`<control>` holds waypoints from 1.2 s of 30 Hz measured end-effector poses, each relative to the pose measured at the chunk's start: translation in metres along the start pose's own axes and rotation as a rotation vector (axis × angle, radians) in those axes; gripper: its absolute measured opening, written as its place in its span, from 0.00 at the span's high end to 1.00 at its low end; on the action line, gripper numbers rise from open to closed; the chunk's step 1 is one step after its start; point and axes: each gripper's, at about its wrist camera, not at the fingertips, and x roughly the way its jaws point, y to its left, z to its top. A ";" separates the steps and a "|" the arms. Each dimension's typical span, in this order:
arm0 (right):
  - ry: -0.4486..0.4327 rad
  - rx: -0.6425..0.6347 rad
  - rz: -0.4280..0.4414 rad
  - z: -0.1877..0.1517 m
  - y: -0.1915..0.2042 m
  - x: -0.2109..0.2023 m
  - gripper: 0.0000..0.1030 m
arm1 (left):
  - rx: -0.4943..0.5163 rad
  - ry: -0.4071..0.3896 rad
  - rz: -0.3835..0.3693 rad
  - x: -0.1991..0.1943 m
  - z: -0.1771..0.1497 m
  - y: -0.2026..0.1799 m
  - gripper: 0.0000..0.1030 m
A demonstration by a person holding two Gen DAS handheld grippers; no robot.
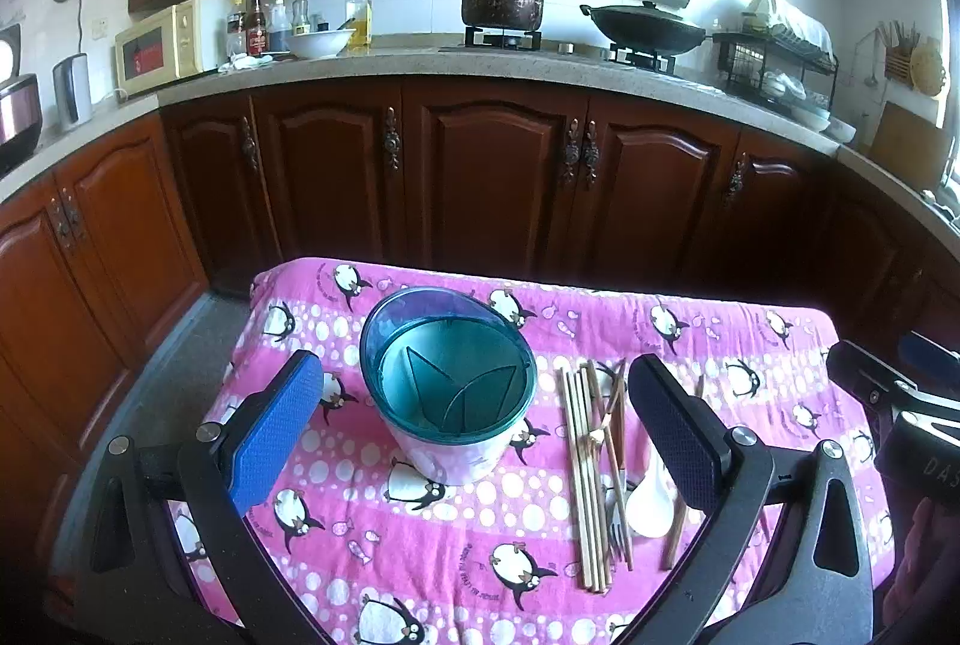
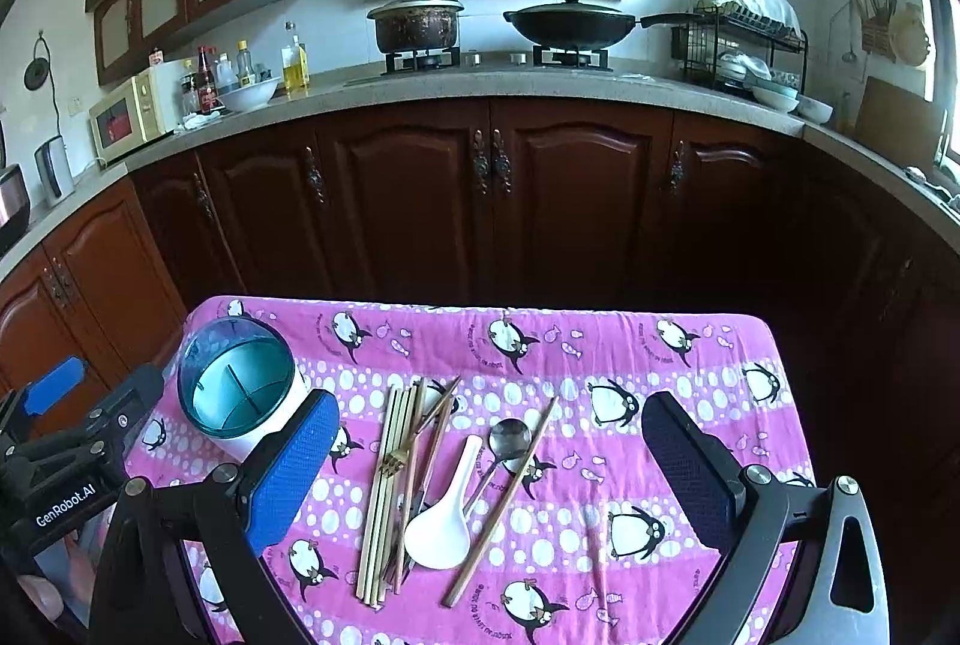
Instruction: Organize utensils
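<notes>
Daylight from the right, dim lower cabinets, sharp focus, fisheye-bent edges

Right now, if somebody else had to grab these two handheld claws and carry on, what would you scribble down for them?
Left gripper: open, holding nothing, hovering over the holder.
Right gripper: open, holding nothing, above the utensil pile.
Teal-rimmed utensil holder: upright on the left of the pink penguin cloth, its compartments look empty.
Still flat on the cloth beside it: bundle of light chopsticks, white soup spoon, metal spoon, a fork and a darker chopstick.
Done: nothing sorted yet.
Left: move every utensil into the holder.
</notes>
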 end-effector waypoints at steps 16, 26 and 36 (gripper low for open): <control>0.012 -0.007 -0.010 -0.001 -0.003 0.005 0.02 | -0.001 0.012 0.024 0.005 -0.002 0.008 0.01; 0.033 -0.006 -0.016 -0.004 -0.007 0.012 0.02 | -0.011 0.051 0.049 0.016 -0.009 0.018 0.01; 0.060 -0.012 -0.016 -0.009 -0.007 0.021 0.02 | 0.000 0.103 0.028 0.031 -0.020 0.015 0.01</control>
